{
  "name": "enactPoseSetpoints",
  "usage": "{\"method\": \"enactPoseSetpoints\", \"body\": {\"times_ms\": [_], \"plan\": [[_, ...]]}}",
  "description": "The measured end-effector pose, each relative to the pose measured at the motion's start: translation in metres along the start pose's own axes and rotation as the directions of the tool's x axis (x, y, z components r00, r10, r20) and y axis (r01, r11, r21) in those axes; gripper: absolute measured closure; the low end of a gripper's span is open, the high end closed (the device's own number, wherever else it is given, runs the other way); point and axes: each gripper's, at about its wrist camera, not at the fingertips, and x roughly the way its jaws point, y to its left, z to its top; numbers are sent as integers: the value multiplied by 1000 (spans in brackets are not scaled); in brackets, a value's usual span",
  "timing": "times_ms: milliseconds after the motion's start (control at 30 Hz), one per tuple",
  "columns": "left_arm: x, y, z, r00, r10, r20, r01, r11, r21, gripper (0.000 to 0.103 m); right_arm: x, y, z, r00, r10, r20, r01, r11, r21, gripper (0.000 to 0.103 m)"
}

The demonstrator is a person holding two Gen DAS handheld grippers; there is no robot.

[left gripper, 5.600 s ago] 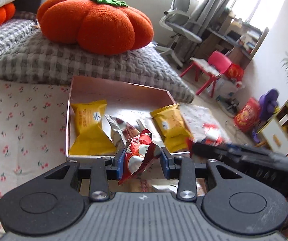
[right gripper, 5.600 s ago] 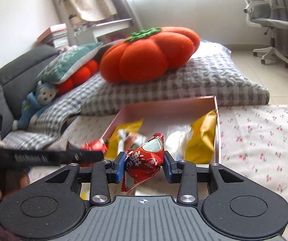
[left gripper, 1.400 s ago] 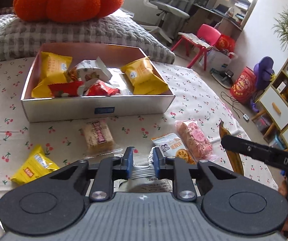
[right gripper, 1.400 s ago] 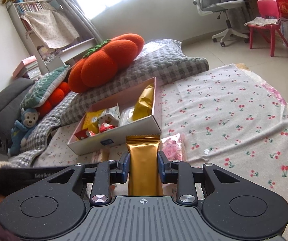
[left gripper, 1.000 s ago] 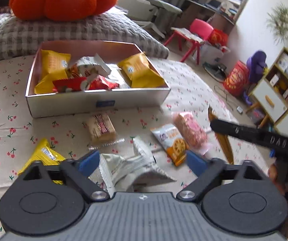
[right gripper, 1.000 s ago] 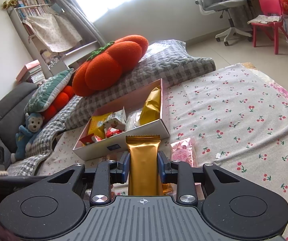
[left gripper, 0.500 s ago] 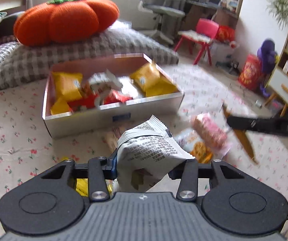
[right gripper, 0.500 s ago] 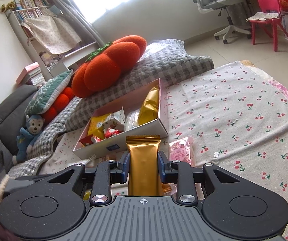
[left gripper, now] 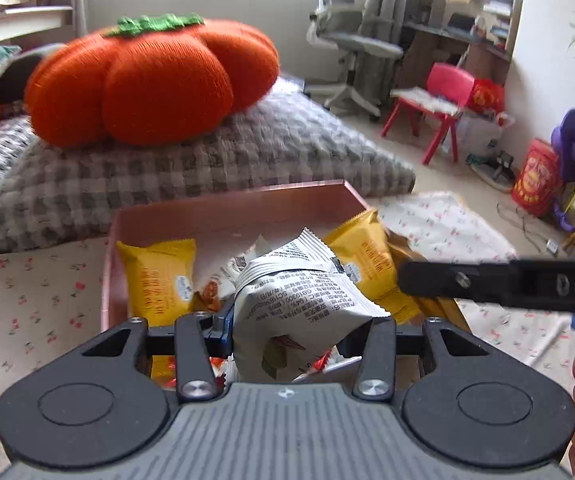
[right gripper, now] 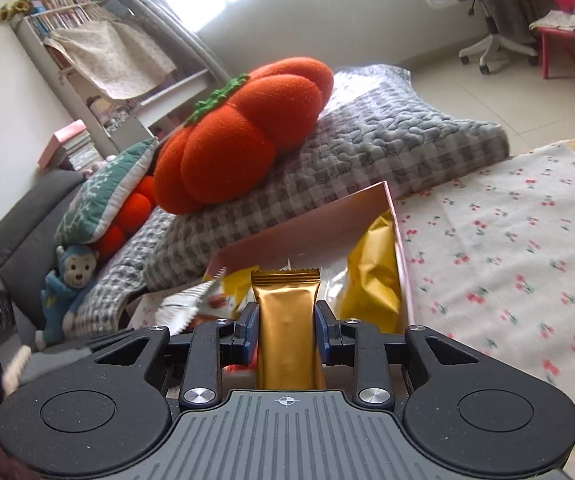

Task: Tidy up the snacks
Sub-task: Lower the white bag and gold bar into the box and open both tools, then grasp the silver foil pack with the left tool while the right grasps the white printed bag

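My left gripper (left gripper: 287, 326) is shut on a white printed snack packet (left gripper: 299, 304) and holds it over the near edge of the pink box (left gripper: 231, 208). The box holds yellow packets (left gripper: 159, 280), a white packet and red wrappers. My right gripper (right gripper: 286, 330) is shut on a gold snack bar (right gripper: 287, 332), upright, just in front of the same pink box (right gripper: 327, 216). A yellow packet (right gripper: 373, 276) leans on the box's right wall. The right gripper's black body (left gripper: 503, 280) crosses the left wrist view at the right.
An orange pumpkin cushion (left gripper: 151, 80) lies on a grey checked cushion (left gripper: 207, 160) behind the box. Cherry-print cloth (right gripper: 507, 248) covers the floor around it. A blue monkey toy (right gripper: 67, 280), an office chair (left gripper: 347, 44) and a red chair (left gripper: 439, 100) stand farther off.
My left gripper opened around the white packet on the cloth, shut on it, lifted it and carried it to the box. My right gripper moved closer to the box with the gold bar.
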Motion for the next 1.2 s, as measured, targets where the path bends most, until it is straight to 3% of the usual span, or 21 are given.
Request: {"method": "enactPoseSetpoints", "body": {"times_ms": [100,200,233,333,433,533,633,733,833,967,1200], "plan": [[23,3,-1,997,44,-58,-44,999,-9,56,37,5,4,997,-69,-33,68,997,-35,75],[24,13,5,996,53,-72,-57,997,-53,53,51,5,2,992,-122,-9,121,991,-55,71],[15,17,7,998,42,-56,-46,996,-80,44,46,4,3,992,-127,9,127,990,-52,70],[-23,26,6,999,-6,35,10,994,-109,18,17,-1,1,992,-79,97,80,997,-6,40],[-62,39,-2,997,-11,83,24,988,-153,17,-10,-5,-4,989,-95,111,96,995,-2,39],[-96,54,-21,997,14,74,3,975,-223,15,-41,-8,-18,992,-77,100,79,997,-7,39],[-126,67,-47,997,71,42,-60,972,-226,14,-76,-11,-38,993,-71,98,74,997,-27,34],[-151,72,-80,993,111,28,-103,974,-200,9,-100,-20,-57,990,-127,60,128,991,-23,33],[-159,77,-107,991,136,-19,-137,971,-197,9,-116,-28,-78,990,-137,30,138,990,-19,33],[-163,84,-130,991,121,-59,-131,966,-221,11,-127,-26,-101,991,-134,-5,134,991,-12,33],[-164,71,-140,989,128,-79,-137,982,-128,17,-127,-1,-120,994,-83,-74,76,992,-96,33]]}}
